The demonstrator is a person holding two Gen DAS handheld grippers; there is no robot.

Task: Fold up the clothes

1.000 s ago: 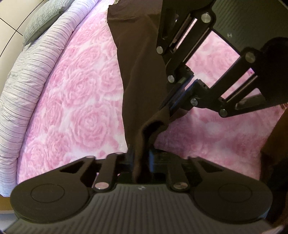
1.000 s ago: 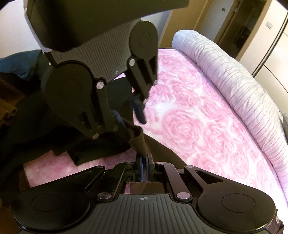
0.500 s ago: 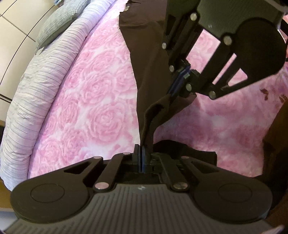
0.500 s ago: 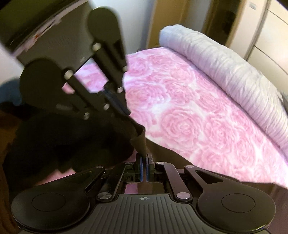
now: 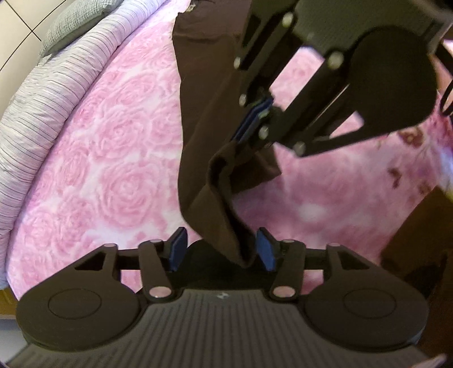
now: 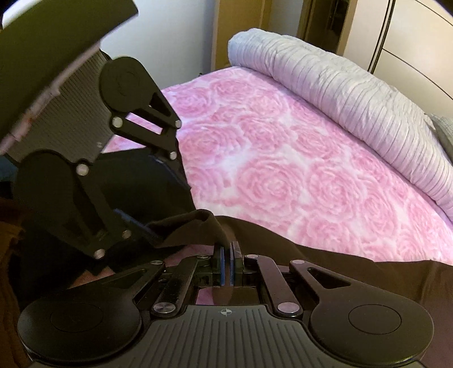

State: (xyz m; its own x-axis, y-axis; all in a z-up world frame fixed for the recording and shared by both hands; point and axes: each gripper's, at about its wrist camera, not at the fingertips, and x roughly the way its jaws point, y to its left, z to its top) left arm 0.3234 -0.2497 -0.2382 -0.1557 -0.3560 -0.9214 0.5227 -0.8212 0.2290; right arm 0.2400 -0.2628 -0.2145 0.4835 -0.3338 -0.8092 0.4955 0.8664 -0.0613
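Note:
A dark brown garment (image 5: pixel 203 113) lies in a long strip across the pink bed, and its near end is lifted into a fold. My left gripper (image 5: pixel 222 249) points steeply down with its jaws opening. The fold's tip hangs between the blue pads (image 5: pixel 266 252), close to the right one, and is not pinched. My right gripper (image 6: pixel 226 263) is shut on the garment (image 6: pixel 325 260) and holds up a peak of cloth. In the left wrist view the right gripper (image 5: pixel 250 124) grips the same fold from above. The right wrist view has the left gripper (image 6: pixel 161 203) just left of that peak.
A pink rose-pattern blanket (image 5: pixel 113 169) covers the bed (image 6: pixel 283 169). A rolled lilac duvet (image 6: pixel 354 99) runs along the far side, with a grey pillow (image 5: pixel 76 25) beyond it. Wardrobe doors (image 6: pixel 410 42) stand behind. Something brown (image 5: pixel 419 226) sits at the bed's near edge.
My left gripper's jaws have come apart and let go of the fold they were pinching. The right gripper stays shut on the garment and has rolled somewhat.

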